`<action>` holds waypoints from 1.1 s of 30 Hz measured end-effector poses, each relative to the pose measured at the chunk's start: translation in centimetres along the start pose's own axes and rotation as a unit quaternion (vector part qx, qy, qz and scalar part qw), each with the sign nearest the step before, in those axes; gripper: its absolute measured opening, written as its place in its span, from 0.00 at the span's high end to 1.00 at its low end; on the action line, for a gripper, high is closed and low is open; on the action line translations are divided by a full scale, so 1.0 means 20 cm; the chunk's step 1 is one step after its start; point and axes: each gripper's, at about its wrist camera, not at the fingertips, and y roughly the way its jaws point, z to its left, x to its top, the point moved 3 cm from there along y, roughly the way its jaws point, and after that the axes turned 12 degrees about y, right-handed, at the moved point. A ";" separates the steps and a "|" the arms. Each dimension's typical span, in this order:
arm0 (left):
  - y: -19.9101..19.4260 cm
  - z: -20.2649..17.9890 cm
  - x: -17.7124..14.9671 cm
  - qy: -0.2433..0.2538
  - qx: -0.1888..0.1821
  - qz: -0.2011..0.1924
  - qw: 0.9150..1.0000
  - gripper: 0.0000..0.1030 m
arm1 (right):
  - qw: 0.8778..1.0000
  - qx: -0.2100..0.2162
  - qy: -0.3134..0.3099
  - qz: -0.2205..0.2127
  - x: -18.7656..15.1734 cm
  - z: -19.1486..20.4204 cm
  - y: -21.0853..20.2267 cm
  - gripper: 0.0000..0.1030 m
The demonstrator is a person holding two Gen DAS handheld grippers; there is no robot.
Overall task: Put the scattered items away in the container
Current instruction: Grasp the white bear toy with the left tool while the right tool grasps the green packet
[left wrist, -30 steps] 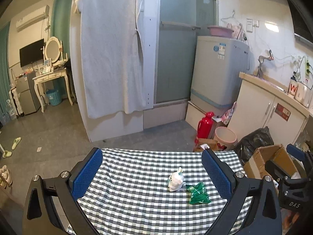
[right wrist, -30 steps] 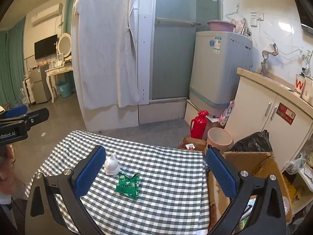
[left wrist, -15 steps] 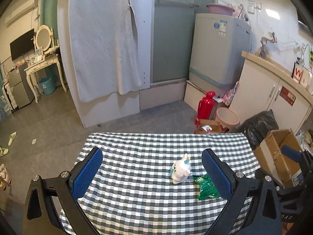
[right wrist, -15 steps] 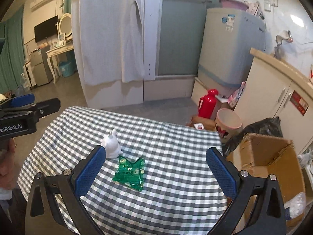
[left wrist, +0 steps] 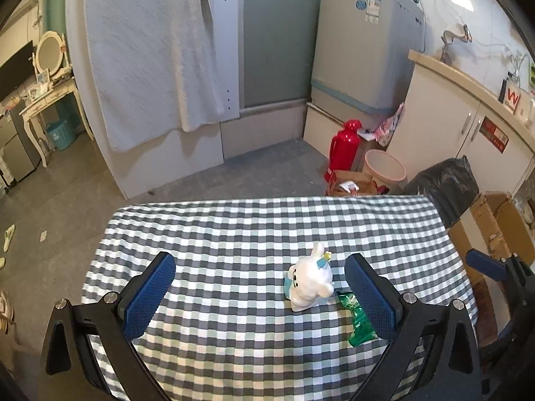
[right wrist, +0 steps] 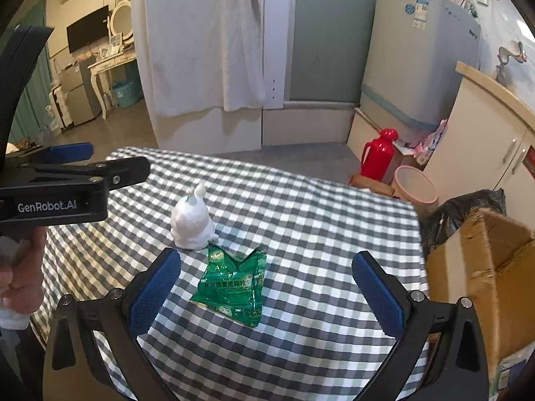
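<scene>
A white rabbit figurine (left wrist: 309,283) stands on the checkered tablecloth (left wrist: 234,234); in the right wrist view it (right wrist: 192,220) is seen from behind. A green foil packet (right wrist: 232,285) lies flat just right of it, partly hidden by my left finger in the left wrist view (left wrist: 357,320). My left gripper (left wrist: 259,295) is open and empty, above the table with the figurine between its fingers. My right gripper (right wrist: 265,289) is open and empty, hovering over the packet. An open cardboard box (right wrist: 485,267) stands on the floor right of the table.
A black rubbish bag (left wrist: 444,183), a pink bucket (left wrist: 384,168) and a red thermos (left wrist: 344,147) stand on the floor beyond the table's far right corner. A washing machine (left wrist: 364,50) and cabinets (left wrist: 468,127) line the right wall.
Both grippers have moved forward and down toward the table. The figurine and packet look larger and closer. Both grippers stay open and nothing has been taken hold of.
</scene>
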 end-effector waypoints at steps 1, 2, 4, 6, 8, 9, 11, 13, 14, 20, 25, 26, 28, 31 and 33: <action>0.02 -0.01 0.00 0.000 -0.004 0.002 1.000 0.00 | 1.000 0.002 0.001 0.004 -0.01 0.00 0.02 0.01; 0.04 -0.01 0.00 0.000 -0.008 0.004 1.000 0.00 | 1.000 0.004 0.000 0.008 -0.02 0.00 0.04 0.01; 0.07 -0.02 0.00 -0.001 -0.015 0.008 1.000 0.00 | 1.000 0.008 -0.001 0.014 -0.03 0.01 0.07 0.01; 0.11 -0.03 0.00 0.000 -0.021 0.012 1.000 0.00 | 1.000 0.014 -0.003 0.021 -0.05 0.01 0.10 0.01; 0.14 -0.04 0.00 0.002 -0.025 0.016 1.000 0.00 | 0.999 0.019 -0.004 0.027 -0.06 0.01 0.13 0.01; 0.16 -0.05 0.00 0.003 -0.026 0.019 0.999 0.00 | 0.999 0.021 -0.005 0.029 -0.06 0.02 0.14 0.01; 0.19 -0.06 -0.01 0.005 -0.029 0.025 0.999 0.00 | 0.999 0.024 -0.005 0.035 -0.07 0.02 0.17 0.01; 0.22 -0.07 -0.02 0.006 -0.034 0.030 0.999 0.00 | 0.999 0.026 -0.006 0.040 -0.08 0.02 0.20 0.03; 0.23 -0.08 -0.02 0.006 -0.037 0.031 0.999 0.00 | 0.999 0.027 -0.006 0.043 -0.09 0.02 0.21 0.03; 0.33 -0.11 -0.04 0.010 -0.047 0.048 0.998 0.00 | 0.998 0.035 -0.004 0.057 -0.11 0.03 0.28 0.07; 0.40 -0.11 -0.06 0.002 -0.051 0.063 0.997 0.00 | 0.997 0.039 -0.002 0.067 -0.12 0.03 0.32 0.10; 0.42 -0.11 -0.07 0.002 -0.050 0.067 0.997 0.00 | 0.997 0.040 -0.001 0.069 -0.13 0.03 0.33 0.12; 0.45 -0.10 -0.08 -0.001 -0.051 0.073 0.996 0.00 | 0.997 0.041 -0.001 0.072 -0.14 0.03 0.34 0.14; 0.47 -0.10 -0.10 -0.003 -0.054 0.075 0.996 0.00 | 0.996 0.045 -0.001 0.076 -0.14 0.04 0.36 0.14; 0.49 -0.10 -0.11 -0.003 -0.054 0.077 0.996 0.02 | 0.996 0.046 -0.002 0.079 -0.15 0.05 0.37 0.14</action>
